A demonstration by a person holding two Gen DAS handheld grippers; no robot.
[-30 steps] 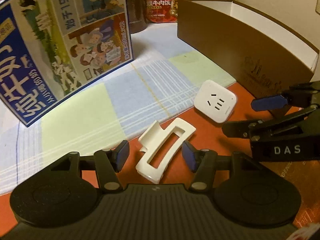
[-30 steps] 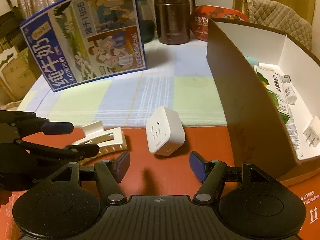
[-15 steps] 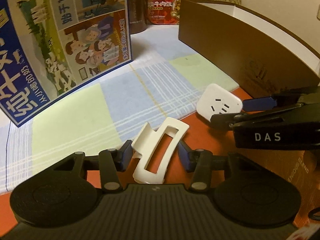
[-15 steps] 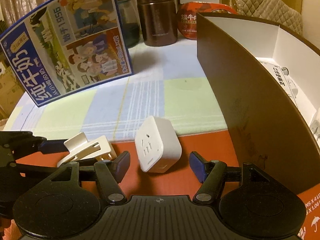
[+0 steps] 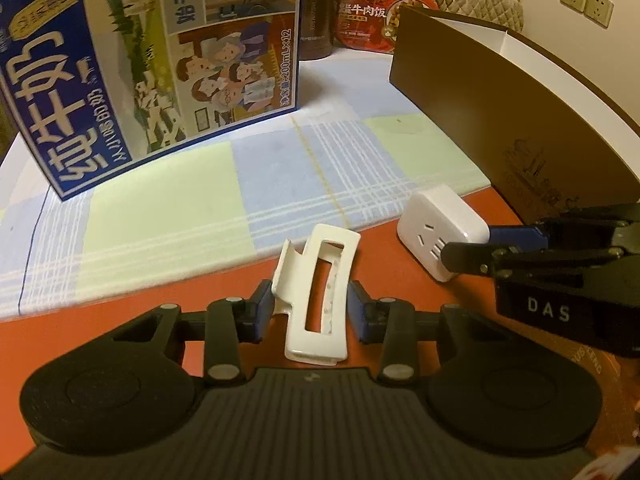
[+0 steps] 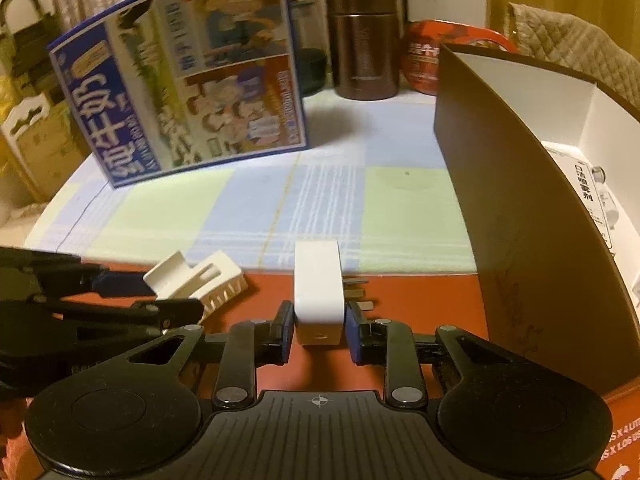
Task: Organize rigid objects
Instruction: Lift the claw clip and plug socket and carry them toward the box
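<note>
A white hair clip lies on the red surface, lengthwise between the blue pads of my left gripper. Its jaws are closing and both pads touch the clip's sides. The right wrist view shows the same clip in the left gripper. A white plug adapter stands on edge with its metal prongs pointing right. My right gripper is shut on it. From the left wrist view the adapter sits in the right gripper, close to the brown box.
A tall brown box with a white inside holds several small items at the right. A blue milk carton case stands at the back left on the checked cloth. A brown flask and a red bowl stand behind.
Both grippers have closed. The hair clip has swung straighter between the left pads. The adapter has turned onto its edge and is now held between the right pads.
</note>
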